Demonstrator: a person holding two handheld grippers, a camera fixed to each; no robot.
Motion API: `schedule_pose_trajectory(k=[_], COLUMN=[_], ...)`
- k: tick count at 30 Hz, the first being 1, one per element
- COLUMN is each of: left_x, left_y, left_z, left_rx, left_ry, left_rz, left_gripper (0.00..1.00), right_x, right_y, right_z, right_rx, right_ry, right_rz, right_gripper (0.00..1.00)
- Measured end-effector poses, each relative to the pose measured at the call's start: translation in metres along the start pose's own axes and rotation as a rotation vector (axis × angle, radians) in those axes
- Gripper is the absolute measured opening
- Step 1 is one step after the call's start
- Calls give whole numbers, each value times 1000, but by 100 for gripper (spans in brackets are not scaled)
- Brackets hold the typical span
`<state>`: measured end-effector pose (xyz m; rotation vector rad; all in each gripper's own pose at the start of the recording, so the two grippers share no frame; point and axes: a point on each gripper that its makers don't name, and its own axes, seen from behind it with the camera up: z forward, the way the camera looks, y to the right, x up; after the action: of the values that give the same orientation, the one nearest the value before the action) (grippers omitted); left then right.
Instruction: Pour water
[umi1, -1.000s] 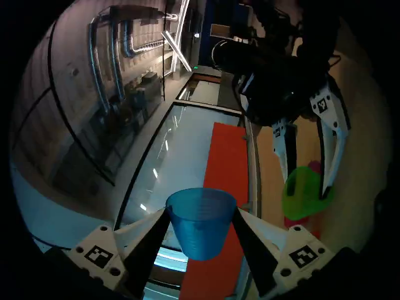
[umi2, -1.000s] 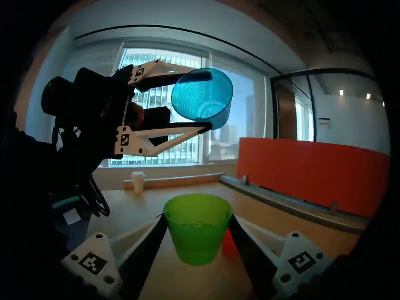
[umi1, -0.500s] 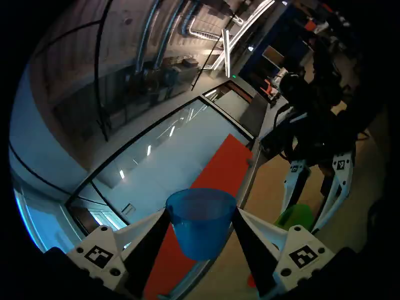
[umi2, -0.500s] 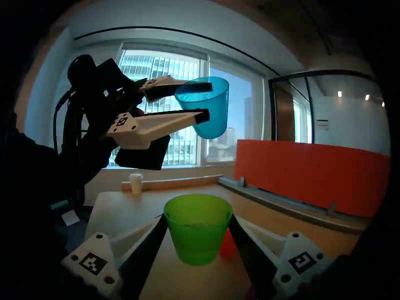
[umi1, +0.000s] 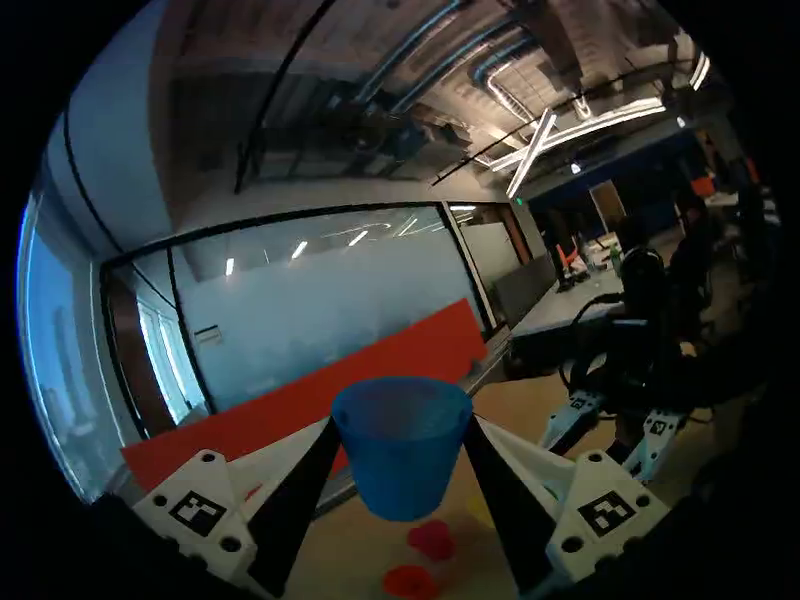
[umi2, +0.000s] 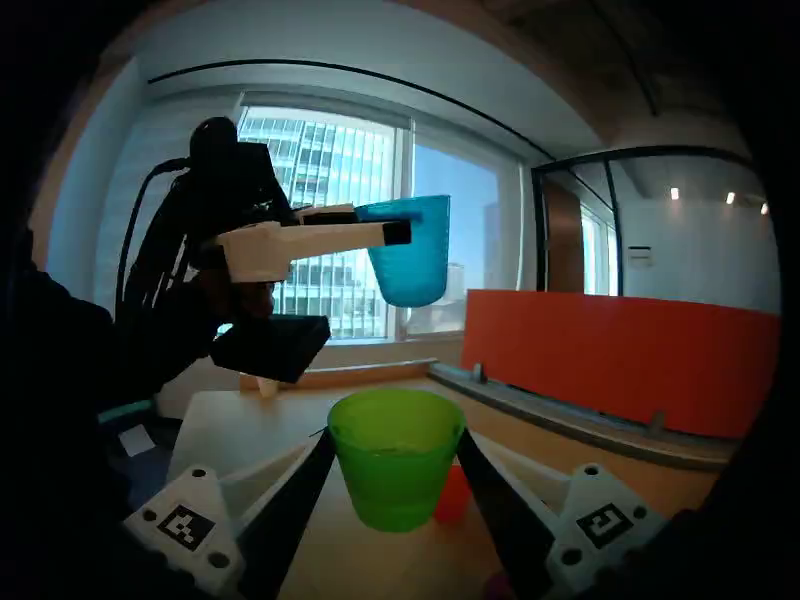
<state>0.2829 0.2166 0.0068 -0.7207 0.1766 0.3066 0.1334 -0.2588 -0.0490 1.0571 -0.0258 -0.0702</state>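
Loads of open air around the blue cup (umi2: 408, 250), up high and upright in the left gripper (umi1: 400, 430), jaws clenched on its sides just under the rim. Sits well clear of the green cup (umi2: 397, 455) lower down, nothing touching. Green cup gripped the same way in the right gripper (umi2: 395, 440), jaws pressed on both sides, low over the surface (umi2: 240, 430) or resting on it, can't tell which. Free room off to the right as far as the orange partition (umi2: 620, 350) along the surface's far edge. Small red thing (umi2: 455, 492) tucked right behind the green cup, touching or not, hard to say.

Both cups tapered, see-through plastic. No telling the fill level in either.

Pale wood-look surface. Big window (umi2: 330, 230) behind the blue cup with tall buildings outside. Frosted glass wall (umi1: 320, 290) above the partition in the left gripper view, plus strip lights (umi1: 560, 140) on an exposed ceiling.
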Motion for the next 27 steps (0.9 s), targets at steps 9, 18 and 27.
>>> schedule_pose_trajectory(k=[9,18,27], left_x=[-15,-44,-80], left_y=[-8,-11,-7], left_z=[2,-4,-14], left_rx=[-8,11,19], left_ry=[-12,-53,-103], left_rz=[-187,-227,-263], left_gripper=[86,86,86], right_x=[2,0,-4], right_y=[2,15,34], right_z=[-2,-12,-30], right_rx=[-8,-44,-95], right_ry=[3,-2,-17], right_rz=[-4,1,6], right_gripper=[90,90,90])
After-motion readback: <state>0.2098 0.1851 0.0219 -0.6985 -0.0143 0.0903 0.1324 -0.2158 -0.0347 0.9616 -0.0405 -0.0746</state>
